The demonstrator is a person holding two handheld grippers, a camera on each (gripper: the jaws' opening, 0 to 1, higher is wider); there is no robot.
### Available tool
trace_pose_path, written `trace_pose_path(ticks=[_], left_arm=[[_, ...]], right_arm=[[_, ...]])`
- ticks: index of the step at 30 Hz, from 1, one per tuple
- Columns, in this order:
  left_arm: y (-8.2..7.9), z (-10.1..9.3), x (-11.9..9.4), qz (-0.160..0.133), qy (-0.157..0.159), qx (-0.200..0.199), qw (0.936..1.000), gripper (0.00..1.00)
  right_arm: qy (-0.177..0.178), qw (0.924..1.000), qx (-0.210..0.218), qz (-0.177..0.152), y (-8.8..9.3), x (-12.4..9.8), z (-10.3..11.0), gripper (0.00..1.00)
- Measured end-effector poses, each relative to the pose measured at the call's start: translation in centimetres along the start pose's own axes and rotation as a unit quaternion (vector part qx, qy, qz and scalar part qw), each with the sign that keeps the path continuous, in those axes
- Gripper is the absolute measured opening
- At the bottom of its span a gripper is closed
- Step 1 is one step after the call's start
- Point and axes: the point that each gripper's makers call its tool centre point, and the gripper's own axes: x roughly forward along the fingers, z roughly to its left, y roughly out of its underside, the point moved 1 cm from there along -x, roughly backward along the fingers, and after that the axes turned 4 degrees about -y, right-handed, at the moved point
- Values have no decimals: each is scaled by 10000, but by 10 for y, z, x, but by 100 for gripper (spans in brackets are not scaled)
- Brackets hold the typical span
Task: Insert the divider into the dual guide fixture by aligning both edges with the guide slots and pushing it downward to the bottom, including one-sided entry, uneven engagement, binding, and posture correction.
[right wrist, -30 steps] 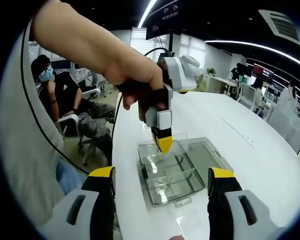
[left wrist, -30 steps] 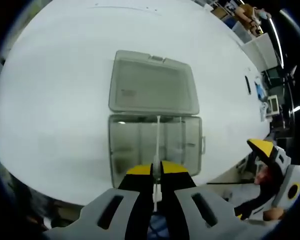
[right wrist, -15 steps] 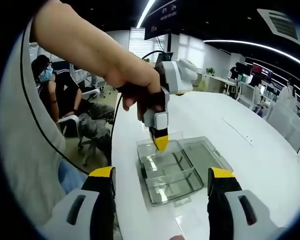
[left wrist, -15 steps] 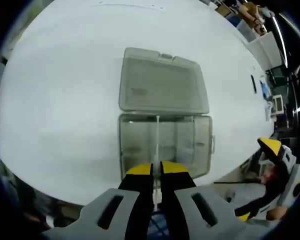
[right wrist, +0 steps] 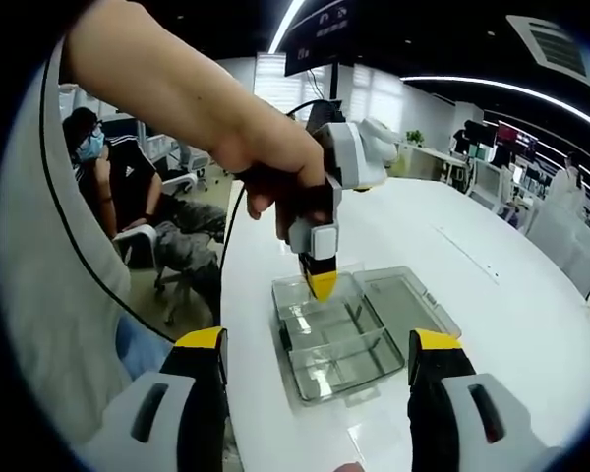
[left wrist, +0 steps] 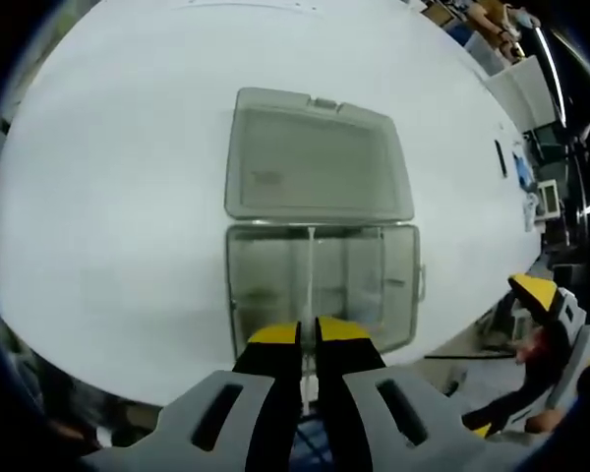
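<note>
1. Clear plastic is what your left gripper (left wrist: 308, 334) pinches: the thin divider (left wrist: 310, 285), held upright over the open fixture box (left wrist: 265, 285)
2. Your divider's far end reaches the box's hinge edge (seating depth unclear)
3. Your right gripper (right wrist: 315, 359) hangs with jaws wide apart, holding nothing, near the box on the white table (right wrist: 492, 324)
4. Your box's lid (left wrist: 315, 162) lies flat

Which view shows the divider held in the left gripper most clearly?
The left gripper view: the divider runs edge-on as a thin pale strip from the left gripper over the open clear box. In the right gripper view, it is a faint clear sheet beside that gripper's yellow tips.
</note>
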Motion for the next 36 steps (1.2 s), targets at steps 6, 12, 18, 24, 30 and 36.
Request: trace_pose_path(ticks=[6, 12, 18, 24, 30, 36], left_arm=[[0, 0, 2, 57, -52, 31, 10000, 0], [-1, 4, 4, 149, -150, 32, 9998, 0], [-1, 4, 5, 213, -194, 70, 9996, 0], [-2, 6, 8, 277, -223, 67, 9993, 0], [0, 5, 10, 313, -222, 36, 9993, 0], [-1, 6, 11, 326, -256, 41, 9991, 0]], right_arm=[[9, 10000, 18, 11, 3, -2, 0, 73], [25, 10000, 42, 13, 4, -5, -3, 73], [54, 10000, 76, 12, 6, -7, -7, 73], [67, 9999, 107, -1, 6, -7, -8, 73], [65, 9999, 111, 20, 8, -8, -9, 72], [73, 9999, 112, 30, 9, -9, -11, 72]])
